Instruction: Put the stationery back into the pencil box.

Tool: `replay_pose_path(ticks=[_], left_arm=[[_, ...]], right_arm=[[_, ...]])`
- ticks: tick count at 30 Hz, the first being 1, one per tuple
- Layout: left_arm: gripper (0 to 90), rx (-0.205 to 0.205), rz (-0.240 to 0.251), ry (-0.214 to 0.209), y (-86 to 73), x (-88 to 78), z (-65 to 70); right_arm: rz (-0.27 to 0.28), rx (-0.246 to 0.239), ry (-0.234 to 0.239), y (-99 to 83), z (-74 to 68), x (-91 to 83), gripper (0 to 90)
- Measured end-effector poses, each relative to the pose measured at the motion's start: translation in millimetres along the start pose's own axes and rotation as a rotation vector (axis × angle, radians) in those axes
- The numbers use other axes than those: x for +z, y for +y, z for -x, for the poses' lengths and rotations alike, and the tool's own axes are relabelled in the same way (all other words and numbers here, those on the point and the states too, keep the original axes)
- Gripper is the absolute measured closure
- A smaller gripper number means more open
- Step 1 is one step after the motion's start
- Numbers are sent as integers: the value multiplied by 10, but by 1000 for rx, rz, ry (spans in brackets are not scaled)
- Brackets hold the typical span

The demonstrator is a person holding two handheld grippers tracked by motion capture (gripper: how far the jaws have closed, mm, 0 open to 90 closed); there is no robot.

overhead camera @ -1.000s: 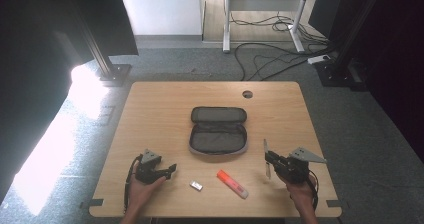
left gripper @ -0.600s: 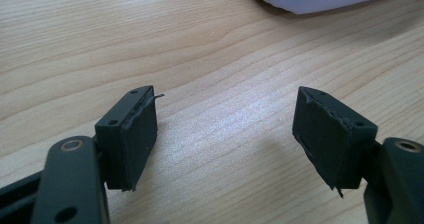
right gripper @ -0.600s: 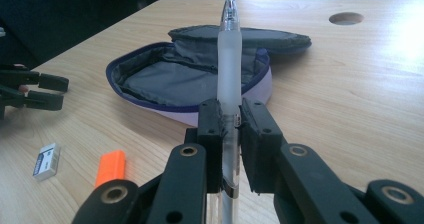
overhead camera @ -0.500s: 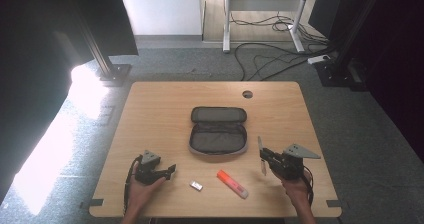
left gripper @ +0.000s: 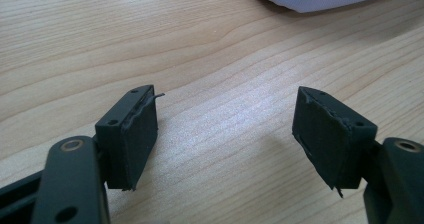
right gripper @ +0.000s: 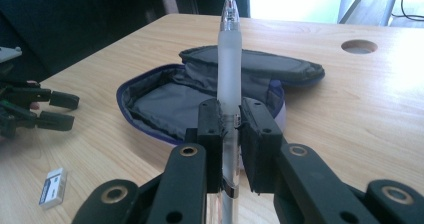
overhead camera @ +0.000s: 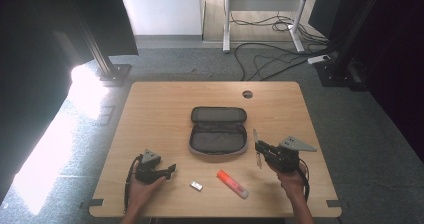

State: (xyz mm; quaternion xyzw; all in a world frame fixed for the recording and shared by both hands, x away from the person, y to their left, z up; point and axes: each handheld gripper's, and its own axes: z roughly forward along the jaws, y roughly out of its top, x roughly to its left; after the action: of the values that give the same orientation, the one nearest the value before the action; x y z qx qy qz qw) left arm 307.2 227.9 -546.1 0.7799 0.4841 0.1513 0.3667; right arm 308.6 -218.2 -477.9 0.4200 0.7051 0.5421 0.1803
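Note:
My right gripper (overhead camera: 259, 153) (right gripper: 231, 134) is shut on a translucent white pen (right gripper: 229, 69) (overhead camera: 256, 147), which stands upright between its pads, just right of the open grey pencil case (overhead camera: 218, 130) (right gripper: 200, 91). My left gripper (overhead camera: 171, 169) (left gripper: 225, 134) rests near the table's front left with its jaws open and only bare wood between them. In the right gripper view the left gripper (right gripper: 62, 111) appears at the far left. An orange marker (overhead camera: 231, 183) and a small white eraser (overhead camera: 196, 185) (right gripper: 53, 186) lie on the table between the two grippers.
The wooden table (overhead camera: 160, 109) has a round cable hole (overhead camera: 247, 94) at the back. Cables (overhead camera: 270, 59) and desk legs lie on the floor behind it. A dark stand (overhead camera: 107, 59) is at the back left.
My right gripper has moved left toward the pencil case with the pen in it. The left gripper has stayed in place.

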Motion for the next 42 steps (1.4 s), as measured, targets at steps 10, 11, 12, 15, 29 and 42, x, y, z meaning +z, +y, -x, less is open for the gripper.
replay_pose_path(ticks=[10, 11, 12, 15, 29, 42], left_arm=[[267, 0, 1, -1, 3, 5, 5], [267, 1, 0, 0, 3, 5, 6], [267, 1, 0, 0, 3, 5, 7], [268, 2, -1, 0, -2, 0, 7], [269, 5, -3, 5, -1, 1, 15], [269, 1, -1, 1, -2, -2, 6]], right_arm=[[-13, 1, 8, 72, 9, 126, 787], [-10, 3, 9, 76, 9, 131, 788], [-8, 3, 9, 78, 9, 136, 787], [-9, 3, 9, 81, 12, 148, 787], [-27, -13, 16, 184, -10, 292, 787], [-39, -27, 29, 287, -51, 444, 787]])
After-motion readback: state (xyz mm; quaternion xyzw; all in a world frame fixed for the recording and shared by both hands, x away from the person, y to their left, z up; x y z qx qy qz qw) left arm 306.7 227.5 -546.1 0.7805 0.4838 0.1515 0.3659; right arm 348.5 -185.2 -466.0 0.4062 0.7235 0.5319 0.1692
